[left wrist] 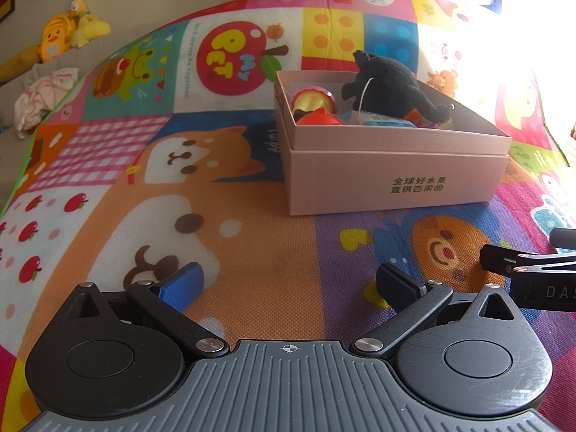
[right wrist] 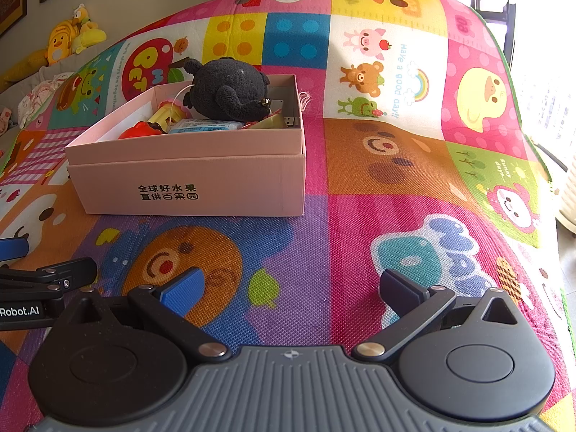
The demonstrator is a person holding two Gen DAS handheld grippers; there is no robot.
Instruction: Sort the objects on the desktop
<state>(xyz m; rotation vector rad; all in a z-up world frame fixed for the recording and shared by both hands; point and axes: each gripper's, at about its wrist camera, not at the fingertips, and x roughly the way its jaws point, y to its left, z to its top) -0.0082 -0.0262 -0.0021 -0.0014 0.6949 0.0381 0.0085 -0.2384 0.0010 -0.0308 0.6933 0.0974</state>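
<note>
Two tongs hover low over the colourful play mat [right wrist: 360, 252], and I see both spread wide with nothing between their blue pads: the left tongs [left wrist: 288, 284] and the right tongs [right wrist: 289, 288] sit side by side, near me. Farther off stands the pink box [left wrist: 392, 180], resting on the mat, left of my right tongs. Inside it lie a black plush toy [right wrist: 230, 88] on top, a red toy [left wrist: 318, 119] at the near left corner, and a blue-white packet [right wrist: 201, 125] between them.

Plush toy [left wrist: 388, 82] in box [left wrist: 396, 176]
</note>
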